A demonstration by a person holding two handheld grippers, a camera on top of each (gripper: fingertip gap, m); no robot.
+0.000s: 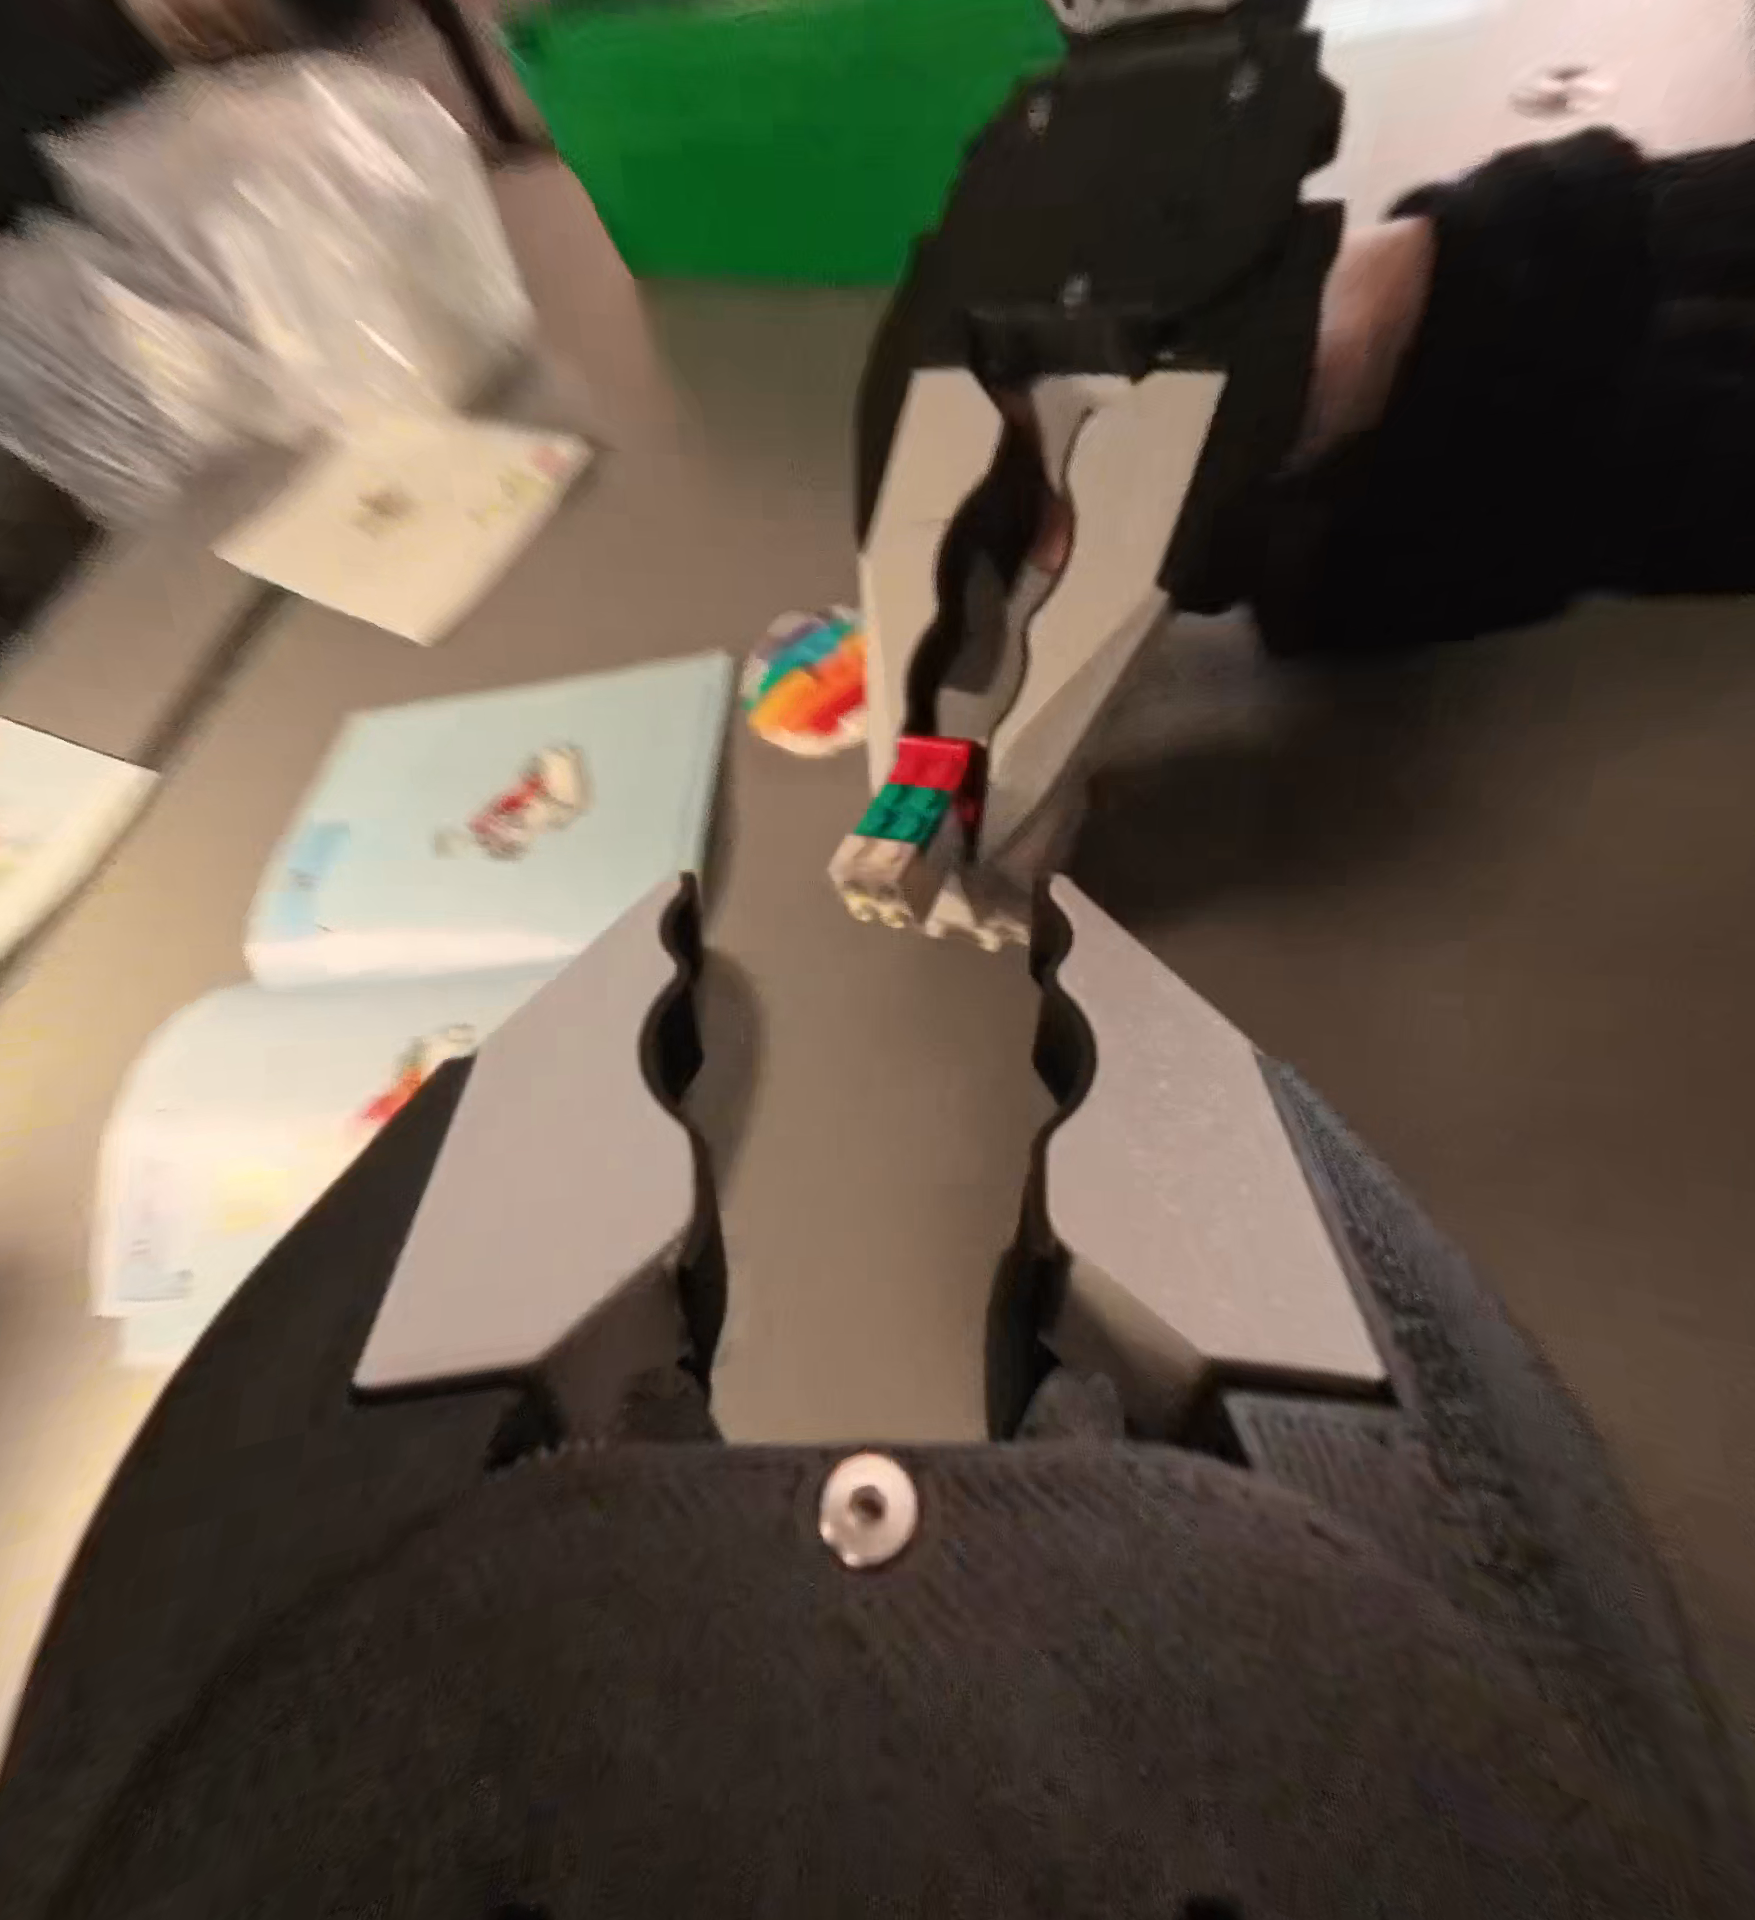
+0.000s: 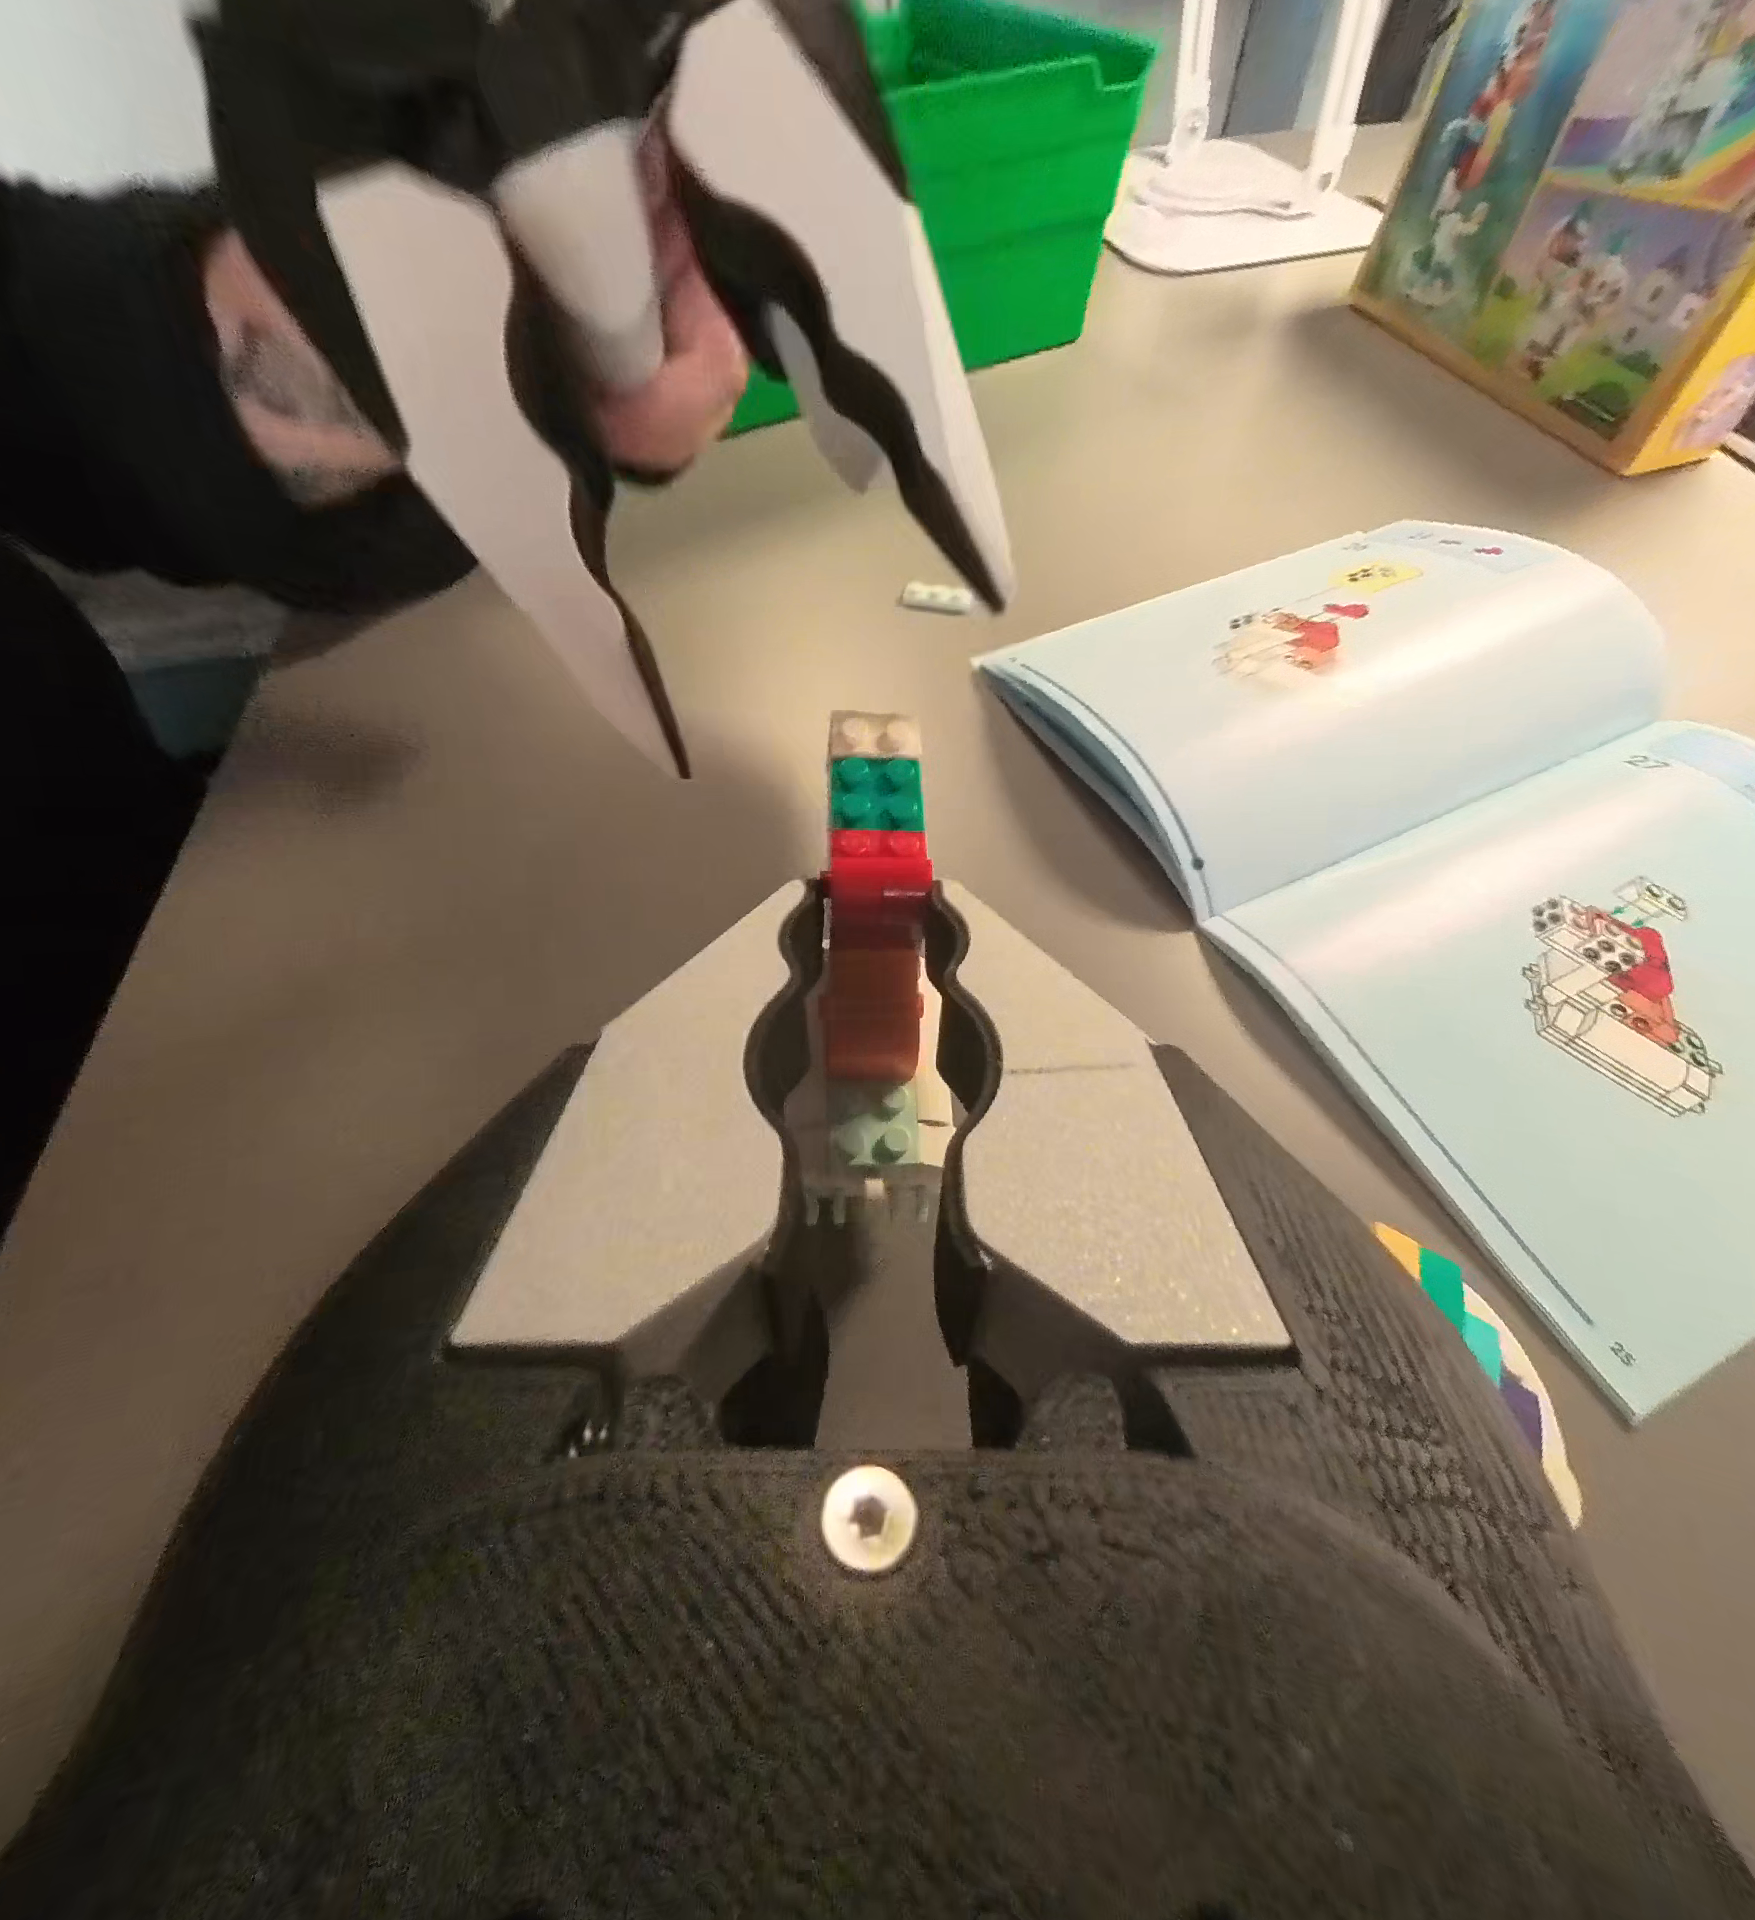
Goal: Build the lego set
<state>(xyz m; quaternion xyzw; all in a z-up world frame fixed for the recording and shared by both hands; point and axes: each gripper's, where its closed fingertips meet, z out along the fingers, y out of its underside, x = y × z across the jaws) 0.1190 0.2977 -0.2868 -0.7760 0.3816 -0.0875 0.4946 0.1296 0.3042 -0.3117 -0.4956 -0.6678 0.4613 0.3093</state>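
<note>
My right gripper [image 2: 875,902] is shut on a small lego build [image 2: 875,821] of grey, green, red and brown bricks, held above the table with its grey end sticking out past the fingertips. In the left wrist view that build [image 1: 914,831] hangs from the right gripper [image 1: 946,748] just ahead of me. My left gripper [image 1: 868,904] is open and empty, its tips a short way from the build's grey end. In the right wrist view the left gripper [image 2: 842,691] hovers open above and beyond the build. A small white plate piece [image 2: 935,596] lies on the table behind it.
An open instruction booklet [image 2: 1424,904] lies at the right, also seen in the left wrist view [image 1: 499,821]. A green bin [image 2: 1008,197] stands at the back, a lego box [image 2: 1600,229] at the far right. A bowl of coloured bricks [image 1: 811,681] sits by the booklet. A black sleeve [image 1: 1631,416] is nearby. Only a small space, under 4 cm, lies between the two pairs of fingers.
</note>
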